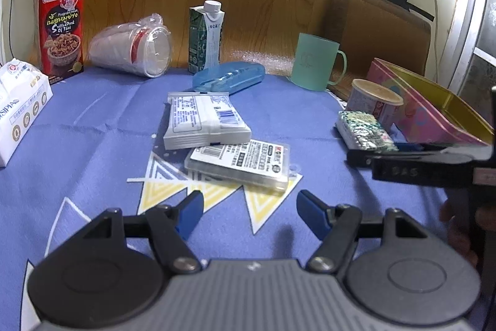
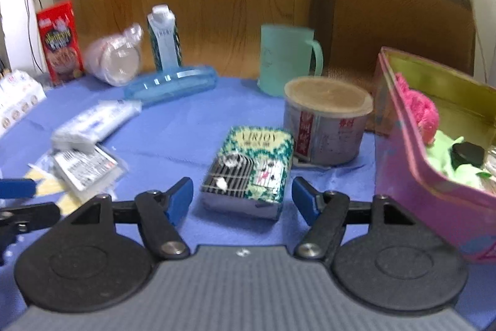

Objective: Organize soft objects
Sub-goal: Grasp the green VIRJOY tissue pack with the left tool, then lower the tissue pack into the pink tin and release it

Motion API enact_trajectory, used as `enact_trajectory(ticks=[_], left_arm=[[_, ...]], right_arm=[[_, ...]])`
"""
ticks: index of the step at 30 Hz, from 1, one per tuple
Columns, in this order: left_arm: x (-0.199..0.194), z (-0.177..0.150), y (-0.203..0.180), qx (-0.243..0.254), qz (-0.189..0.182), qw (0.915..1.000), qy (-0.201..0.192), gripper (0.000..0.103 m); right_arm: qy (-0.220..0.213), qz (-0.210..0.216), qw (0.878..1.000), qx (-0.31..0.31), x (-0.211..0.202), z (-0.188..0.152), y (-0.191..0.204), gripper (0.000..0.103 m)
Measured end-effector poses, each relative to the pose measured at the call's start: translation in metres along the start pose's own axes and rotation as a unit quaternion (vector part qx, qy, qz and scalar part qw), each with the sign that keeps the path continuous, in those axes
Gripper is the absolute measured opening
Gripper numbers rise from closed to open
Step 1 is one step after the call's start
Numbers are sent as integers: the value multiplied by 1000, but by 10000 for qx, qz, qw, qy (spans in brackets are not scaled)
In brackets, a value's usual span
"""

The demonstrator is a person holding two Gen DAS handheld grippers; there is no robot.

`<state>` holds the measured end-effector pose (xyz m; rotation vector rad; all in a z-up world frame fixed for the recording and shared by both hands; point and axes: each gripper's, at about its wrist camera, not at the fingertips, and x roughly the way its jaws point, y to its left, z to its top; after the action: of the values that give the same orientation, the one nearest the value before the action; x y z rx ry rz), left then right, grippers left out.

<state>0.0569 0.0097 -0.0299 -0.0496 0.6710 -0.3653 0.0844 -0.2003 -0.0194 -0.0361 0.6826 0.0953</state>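
Note:
My left gripper (image 1: 249, 207) stands open over the blue cloth with nothing between its fingers. Just beyond it lie a clear labelled case (image 1: 241, 163) and a white tissue pack (image 1: 204, 120) that rests partly on the case. A green patterned tissue pack (image 2: 248, 169) lies flat between the fingers of my right gripper (image 2: 241, 194), whose pads stand apart from its sides. To its right is a pink tin box (image 2: 412, 176) holding a pink fluffy thing (image 2: 418, 107) and green cloth (image 2: 446, 154). In the left wrist view the right gripper (image 1: 403, 157) sits at the patterned pack (image 1: 362, 129).
At the back stand a red snack pouch (image 1: 60, 27), bagged cups (image 1: 133, 48) lying on their side, a carton (image 1: 206, 36), a blue case (image 1: 229, 76) and a mint mug (image 1: 316, 64). A lidded tub (image 2: 325, 126) stands beside the tin. A large white pack (image 1: 18, 107) lies at the left edge.

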Motion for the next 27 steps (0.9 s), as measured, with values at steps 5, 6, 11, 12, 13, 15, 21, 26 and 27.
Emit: enact_trajectory(ticks=[5, 6, 11, 12, 13, 15, 21, 26, 27], left_arm=[[-7, 11, 0, -343, -794, 9962, 109, 68], [-7, 13, -3, -396, -1013, 9939, 174, 68], [3, 10, -32, -284, -1563, 9855, 591, 68], [7, 9, -39, -227, -1640, 9837, 694, 68], [10, 7, -45, -185, -1686, 9823, 796, 66], [18, 4, -59, -126, -1777, 9789, 1007, 62], [12, 17, -94, 192, -2002, 9760, 832, 49], [8, 50, -142, 656, -2247, 9707, 538, 48], [9, 55, -153, 741, -2292, 9693, 497, 48]], right_arm=[[-25, 387, 9992, -44, -20, -10, 3, 58], [-43, 480, 9988, -132, -29, -17, 7, 58], [-99, 944, 9954, -158, -69, -49, 9, 58], [-112, 988, 9950, -106, -74, -53, 9, 59], [-133, 1022, 9947, -61, -78, -58, 8, 59], [-197, 1070, 9941, -14, -84, -64, 9, 58], [-578, 883, 9941, -243, -95, -66, 5, 57], [-1245, 430, 9910, -221, -116, -55, -20, 57], [-1367, 316, 9900, -170, -120, -53, -28, 57]])
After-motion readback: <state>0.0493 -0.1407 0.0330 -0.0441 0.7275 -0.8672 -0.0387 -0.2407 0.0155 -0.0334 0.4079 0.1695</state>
